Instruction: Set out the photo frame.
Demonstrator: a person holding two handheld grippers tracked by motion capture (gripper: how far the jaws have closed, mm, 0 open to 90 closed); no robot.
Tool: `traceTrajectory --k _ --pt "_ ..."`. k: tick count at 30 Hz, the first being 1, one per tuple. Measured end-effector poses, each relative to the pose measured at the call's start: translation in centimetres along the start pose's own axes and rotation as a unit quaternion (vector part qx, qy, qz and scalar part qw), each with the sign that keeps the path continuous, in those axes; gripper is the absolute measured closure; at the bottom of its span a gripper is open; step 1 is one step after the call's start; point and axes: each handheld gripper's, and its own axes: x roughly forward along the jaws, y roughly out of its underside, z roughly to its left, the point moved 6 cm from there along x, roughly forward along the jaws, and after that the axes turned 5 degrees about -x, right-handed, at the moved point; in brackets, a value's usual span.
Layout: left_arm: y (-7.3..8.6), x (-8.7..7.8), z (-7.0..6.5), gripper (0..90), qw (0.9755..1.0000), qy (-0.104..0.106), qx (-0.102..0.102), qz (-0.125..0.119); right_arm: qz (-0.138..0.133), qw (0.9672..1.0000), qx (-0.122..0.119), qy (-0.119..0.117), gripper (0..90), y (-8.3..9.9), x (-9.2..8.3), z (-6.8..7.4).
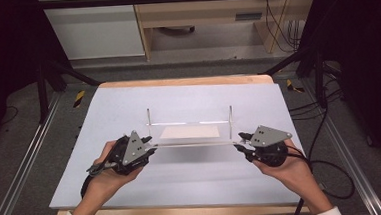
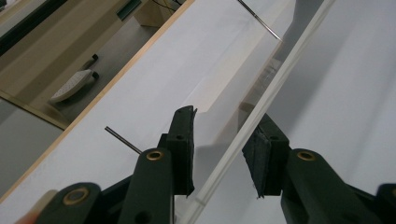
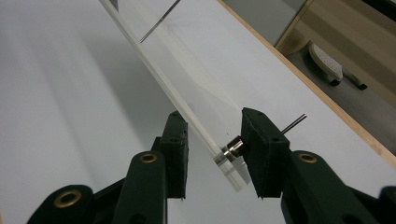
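A clear acrylic plate [image 1: 196, 144] with thin metal rods [image 1: 149, 117] at its corners stands on the white table top [image 1: 128, 106], and a gripper is at each end of its near edge. My left gripper [image 1: 150, 148] is open. In the left gripper view the plate's edge [image 2: 280, 74] runs between the jaws of that gripper [image 2: 226, 116], close to the right pad with a gap at the left pad. My right gripper [image 1: 242, 143] is open too and straddles the plate's corner [image 3: 177, 60]. A small metal collar [image 3: 232, 148] touches its right pad [image 3: 259, 144].
A rod [image 2: 122, 139] sticks out beside the left jaw and another rod [image 3: 294, 122] beside the right jaw. The table's wooden rim [image 1: 187, 81] runs along the back. Black frame bars [image 1: 42, 91] and cables [image 1: 325, 129] flank the table. A wooden desk [image 1: 212, 11] stands behind.
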Motion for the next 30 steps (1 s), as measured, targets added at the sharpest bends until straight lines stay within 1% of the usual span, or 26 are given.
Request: traceTrajectory --k 4,7,9,12,16,19,24,25,28,30 --pt "-0.4 0.0 0.4 63.5 1.0000 0.000 -0.004 -0.004 -0.001 1.0000 0.008 -0.003 62.9 -0.4 0.0 -0.6" --pt "-0.9 0.0 0.9 62.7 1.0000 0.001 -0.006 -0.004 -0.001 0.9998 0.018 -0.008 62.5 -0.6 0.1 -1.1" --pt "-1.2 0.1 1.2 62.5 0.9999 0.002 -0.009 -0.006 -0.002 0.9998 0.020 -0.007 62.1 -0.9 0.1 -1.4" --pt "-1.7 0.2 1.8 62.0 1.0000 0.005 -0.008 -0.003 -0.004 0.9997 0.021 -0.007 61.8 -1.3 0.2 -2.1" --pt "-2.4 0.3 2.6 61.6 0.9998 0.011 -0.014 0.002 -0.009 0.9996 0.025 -0.008 61.0 -1.8 0.3 -2.8" --pt "-2.7 0.4 3.0 61.4 0.9998 0.012 -0.015 0.004 -0.019 0.9993 0.031 -0.007 59.9 -2.0 0.4 -3.2" --pt "-3.0 0.5 3.4 61.3 0.9998 0.014 -0.012 0.005 -0.033 0.9988 0.036 -0.001 57.6 -2.0 0.6 -3.6" --pt "-3.0 0.5 3.4 61.3 0.9998 0.015 -0.015 0.005 -0.032 0.9988 0.037 0.002 57.2 -2.0 0.7 -3.7" --pt "-3.2 0.5 3.6 61.2 0.9998 0.016 -0.013 0.006 -0.030 0.9988 0.037 0.010 56.5 -1.7 1.1 -4.0" --pt "-3.3 0.5 3.8 61.2 0.9998 0.016 -0.011 0.006 -0.030 0.9988 0.037 0.011 55.9 -1.6 1.3 -4.1"
